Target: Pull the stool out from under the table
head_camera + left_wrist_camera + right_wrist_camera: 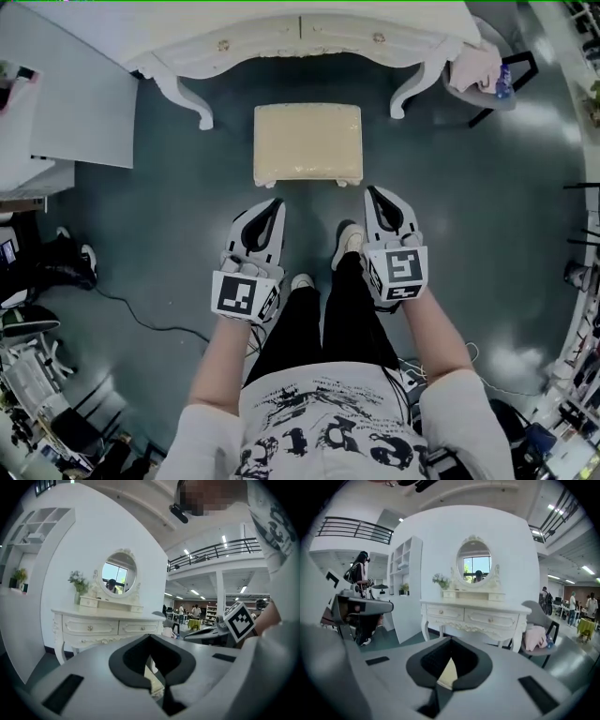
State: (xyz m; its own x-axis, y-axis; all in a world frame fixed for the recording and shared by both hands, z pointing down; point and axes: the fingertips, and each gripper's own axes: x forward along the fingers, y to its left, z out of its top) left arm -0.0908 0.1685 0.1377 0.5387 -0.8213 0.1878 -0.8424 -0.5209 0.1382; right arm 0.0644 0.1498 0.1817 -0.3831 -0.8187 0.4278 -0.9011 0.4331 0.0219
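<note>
The cream cushioned stool [307, 142] stands on the dark floor just in front of the white dressing table [281, 37], out from under its top. My left gripper [275, 202] and right gripper [372, 191] hover side by side on the near side of the stool, above it and apart from it, both pointing toward the table. Both are shut with nothing between the jaws. In the left gripper view the closed tips [150, 637] face the table [93, 627]. In the right gripper view the closed tips [451, 640] show a sliver of the stool [449, 674] below them.
A grey chair with pink cloth [478, 70] stands at the table's right end. A white cabinet [66, 103] is on the left. A cable [141, 319] runs over the floor at lower left. The person's shoes [347, 246] stand close behind the stool.
</note>
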